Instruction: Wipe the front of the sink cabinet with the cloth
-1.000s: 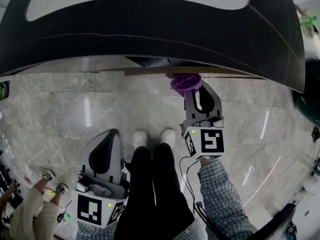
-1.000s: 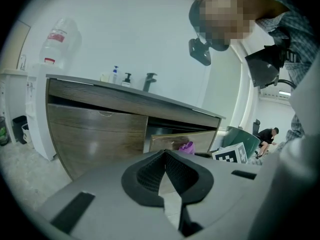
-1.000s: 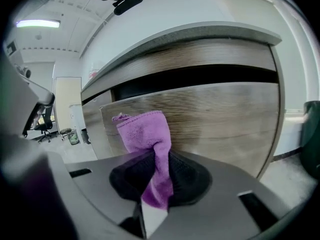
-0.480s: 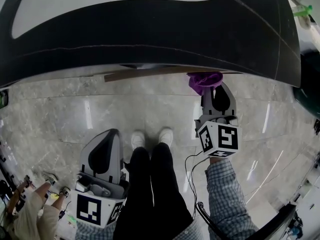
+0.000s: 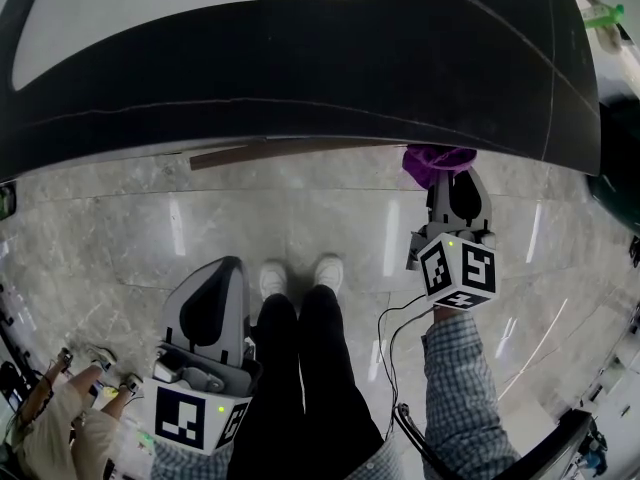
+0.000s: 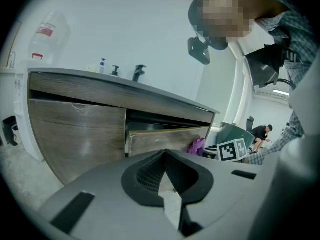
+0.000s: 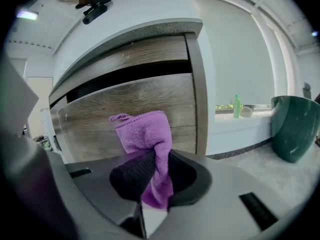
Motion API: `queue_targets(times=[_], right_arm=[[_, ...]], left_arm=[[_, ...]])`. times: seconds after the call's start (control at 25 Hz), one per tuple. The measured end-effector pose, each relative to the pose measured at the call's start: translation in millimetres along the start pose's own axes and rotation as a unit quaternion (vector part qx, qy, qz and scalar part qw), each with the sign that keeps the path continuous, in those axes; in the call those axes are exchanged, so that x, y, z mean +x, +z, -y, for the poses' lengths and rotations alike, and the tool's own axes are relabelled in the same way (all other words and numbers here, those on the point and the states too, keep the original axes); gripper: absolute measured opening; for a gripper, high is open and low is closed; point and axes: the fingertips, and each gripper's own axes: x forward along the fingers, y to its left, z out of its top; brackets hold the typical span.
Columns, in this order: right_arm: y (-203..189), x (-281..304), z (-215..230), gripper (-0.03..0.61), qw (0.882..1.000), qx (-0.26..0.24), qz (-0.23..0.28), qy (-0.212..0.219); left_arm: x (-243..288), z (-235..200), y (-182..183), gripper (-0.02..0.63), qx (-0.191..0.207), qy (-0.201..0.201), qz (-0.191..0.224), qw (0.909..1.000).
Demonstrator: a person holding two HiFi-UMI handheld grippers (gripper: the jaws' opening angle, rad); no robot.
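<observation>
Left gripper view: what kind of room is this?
Probably a washroom: wood-fronted sink cabinet, dark tap and white pump bottle on top, glossy grey stone floor.

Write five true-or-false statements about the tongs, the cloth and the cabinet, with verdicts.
1. The right tongs grip a purple cloth. True.
2. The left tongs hold a sponge. False: they are shut on nothing.
3. The cloth is held up before the wood-grain cabinet front. True.
4. The bin beside the cabinet is red. False: it is dark green.
5. A faucet stands on the countertop. True.
</observation>
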Motion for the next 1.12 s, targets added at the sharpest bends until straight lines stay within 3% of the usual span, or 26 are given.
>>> queue_targets(times=[0.24,0.52,0.88,1.12], right_arm=[[-2.3,-0.2,43.4,0.074,0.999,0.012,0.000,-0.044],[-12.6,6.5,52.6,0.074,0.998,-0.028,-0.013,-0.049],[-25.9,11.6,4.4,0.074,0.999,-0.024,-0.025,-0.015],[-33.5,13.6,-54.7,0.074,0.998,-0.034,-0.034,0.041]], left_arm=[[5.2,7.4,0.3,0.011,0.001,-0.007,-0.002,1.0000],[5.8,5.8,2.0,0.011,0.002,-0.008,-0.003,1.0000],[-3.8,-6.0,0.4,0.011,-0.001,-0.005,0.000,1.0000],[-17.1,-19.3,-1.5,0.011,-0.004,0.003,0.003,1.0000]])
